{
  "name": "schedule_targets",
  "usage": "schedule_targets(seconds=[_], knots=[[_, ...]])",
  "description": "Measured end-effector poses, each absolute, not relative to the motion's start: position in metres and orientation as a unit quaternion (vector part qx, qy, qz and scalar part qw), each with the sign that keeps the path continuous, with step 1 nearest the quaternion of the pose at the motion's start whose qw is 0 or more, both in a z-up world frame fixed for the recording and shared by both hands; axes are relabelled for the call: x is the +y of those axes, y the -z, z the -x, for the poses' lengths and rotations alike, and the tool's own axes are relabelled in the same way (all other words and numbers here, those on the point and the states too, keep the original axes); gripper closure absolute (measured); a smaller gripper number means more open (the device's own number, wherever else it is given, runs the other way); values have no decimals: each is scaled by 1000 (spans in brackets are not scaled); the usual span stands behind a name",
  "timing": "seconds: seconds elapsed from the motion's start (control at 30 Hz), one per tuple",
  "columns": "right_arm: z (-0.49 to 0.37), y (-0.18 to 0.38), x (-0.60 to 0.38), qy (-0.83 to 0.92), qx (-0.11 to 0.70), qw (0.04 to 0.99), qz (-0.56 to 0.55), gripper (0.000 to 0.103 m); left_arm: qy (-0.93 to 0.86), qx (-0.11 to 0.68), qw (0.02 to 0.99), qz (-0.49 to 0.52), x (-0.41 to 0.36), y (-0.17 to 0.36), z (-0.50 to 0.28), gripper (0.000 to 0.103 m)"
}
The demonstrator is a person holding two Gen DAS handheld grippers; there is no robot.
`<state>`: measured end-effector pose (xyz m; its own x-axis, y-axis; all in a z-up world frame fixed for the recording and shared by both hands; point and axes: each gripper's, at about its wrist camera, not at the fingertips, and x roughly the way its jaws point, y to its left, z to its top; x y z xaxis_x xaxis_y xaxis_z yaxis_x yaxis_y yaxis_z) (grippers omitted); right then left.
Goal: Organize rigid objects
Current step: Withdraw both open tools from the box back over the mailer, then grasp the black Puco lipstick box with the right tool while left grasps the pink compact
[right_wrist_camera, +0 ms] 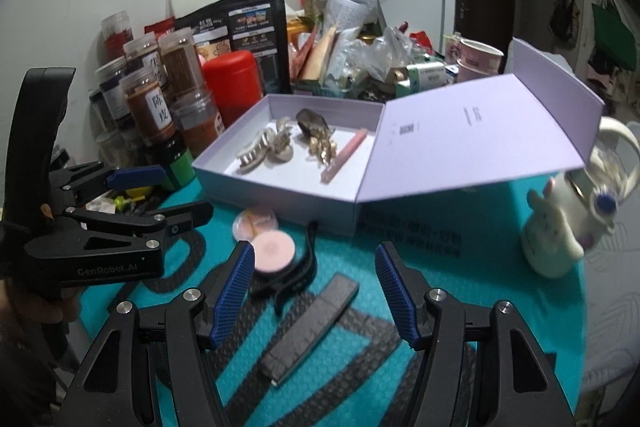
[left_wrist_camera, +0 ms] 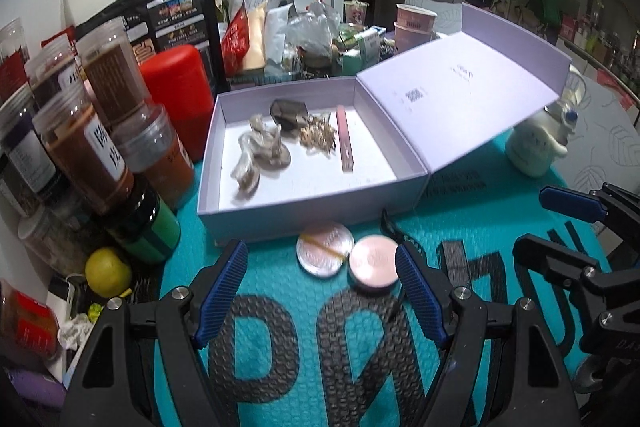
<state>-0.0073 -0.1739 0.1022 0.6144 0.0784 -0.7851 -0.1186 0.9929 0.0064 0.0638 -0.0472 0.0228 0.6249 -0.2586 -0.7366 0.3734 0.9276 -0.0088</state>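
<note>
1. The counter, covered by a teal bubble-padded mat with black lettering (right_wrist_camera: pixel 420 311), carries everything; clutter crowds its far side, so the near part serves as the working patch.
2. The pale lilac cardboard box (left_wrist_camera: pixel 304 223) sits with its hinged lid (left_wrist_camera: pixel 460 107) thrown back, apparently the collecting place: hair claws, a pink bar and a dark piece already lie inside.
3. The left tool (left_wrist_camera: pixel 320 291) hovers with its jaws spread and empty, framing two round compacts, one silver (left_wrist_camera: pixel 325 254), one pink (left_wrist_camera: pixel 375 265), touching each other just in front of the box.
4. The right tool (right_wrist_camera: pixel 316 297), likewise spread and empty, faces a black plastic hair claw (right_wrist_camera: pixel 294 277) and a flat dark grey bar (right_wrist_camera: pixel 310 331) on the mat, likely next for boxing.
</note>
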Motion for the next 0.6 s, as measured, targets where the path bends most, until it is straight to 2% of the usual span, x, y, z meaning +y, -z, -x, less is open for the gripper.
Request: schedule_targets(seconds=[0.6], knots=[[35, -53, -171, -44, 472, 880, -6, 40, 193, 428, 880, -76, -41, 19, -39, 27]])
